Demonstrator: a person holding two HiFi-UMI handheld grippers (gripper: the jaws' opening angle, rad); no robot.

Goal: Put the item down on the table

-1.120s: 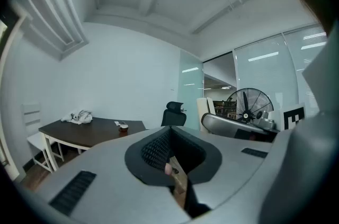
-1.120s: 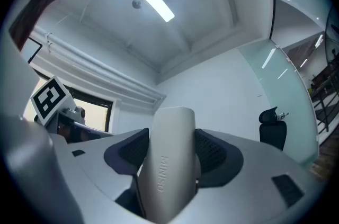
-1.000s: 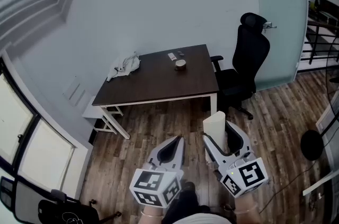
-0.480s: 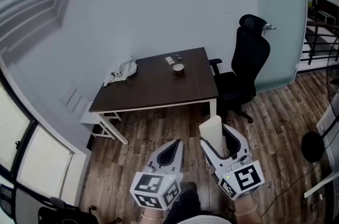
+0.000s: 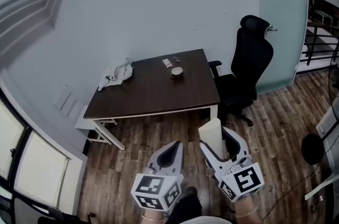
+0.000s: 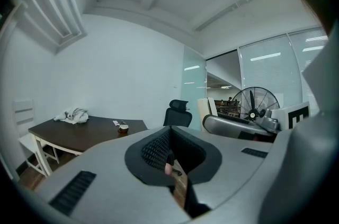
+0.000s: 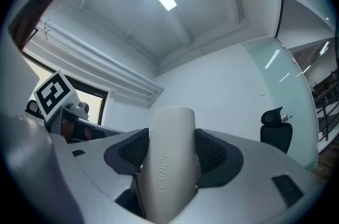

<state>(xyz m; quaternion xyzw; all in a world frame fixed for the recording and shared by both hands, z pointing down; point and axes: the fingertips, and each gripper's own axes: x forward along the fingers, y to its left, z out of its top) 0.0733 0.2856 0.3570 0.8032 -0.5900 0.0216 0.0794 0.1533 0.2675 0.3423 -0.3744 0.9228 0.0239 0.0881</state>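
My right gripper (image 5: 220, 142) is shut on a tall white rounded container (image 5: 211, 133), which stands upright between the jaws above the wooden floor. In the right gripper view the container (image 7: 170, 157) fills the space between the dark pads and carries raised lettering. My left gripper (image 5: 170, 153) hangs beside it at the left, jaws together with nothing in them; its pads (image 6: 159, 151) meet in the left gripper view. The dark brown table (image 5: 143, 98) with white legs stands ahead against the wall, well apart from both grippers.
On the table lie a crumpled white cloth (image 5: 116, 73), a small round cup (image 5: 177, 71) and a small white object (image 5: 167, 62). A black office chair (image 5: 246, 72) stands at the table's right end. A floor fan (image 5: 312, 146) is at the far right, and a glass partition (image 5: 280, 16) lies behind the chair.
The table has drifted slightly down and left in the head view as the camera moved. Both grippers keep nearly the same places; the right one still holds the container.
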